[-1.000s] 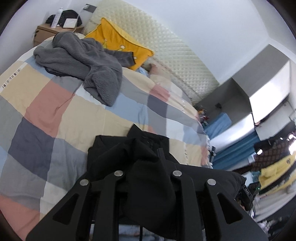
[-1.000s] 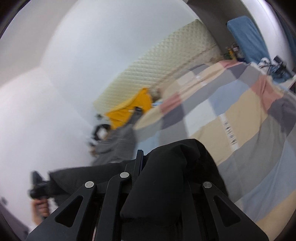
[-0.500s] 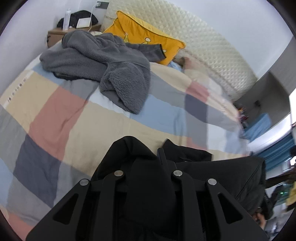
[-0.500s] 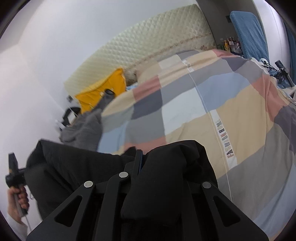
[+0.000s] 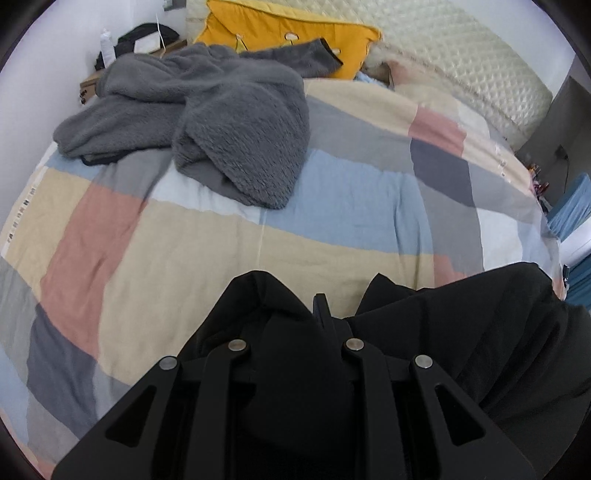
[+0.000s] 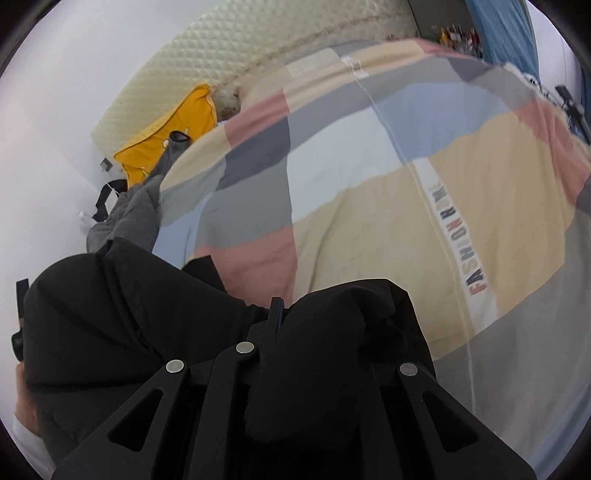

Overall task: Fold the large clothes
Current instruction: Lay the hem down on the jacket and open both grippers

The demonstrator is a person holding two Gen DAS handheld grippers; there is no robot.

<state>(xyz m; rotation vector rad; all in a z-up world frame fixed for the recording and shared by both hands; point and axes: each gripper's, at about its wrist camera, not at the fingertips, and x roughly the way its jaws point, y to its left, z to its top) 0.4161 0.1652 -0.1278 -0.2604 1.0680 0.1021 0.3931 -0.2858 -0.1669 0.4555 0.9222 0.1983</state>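
Both views now sit lower over the bed [image 5: 229,258] than earlier. Left wrist: left hand-held gripper [image 5: 295,314] clamped on black garment [image 5: 461,332], near the bed's foot; grey fleece [image 5: 221,129] lies toward the headboard. Right wrist: right hand-held gripper [image 6: 295,314] pinches the same garment [image 6: 110,314]. Risk: bunched cloth slipping, landing crumpled.

place: home bedroom | cues: bed with patchwork duvet [image 5: 155,258], quilted headboard [image 5: 461,62], yellow pillow [image 5: 280,26]
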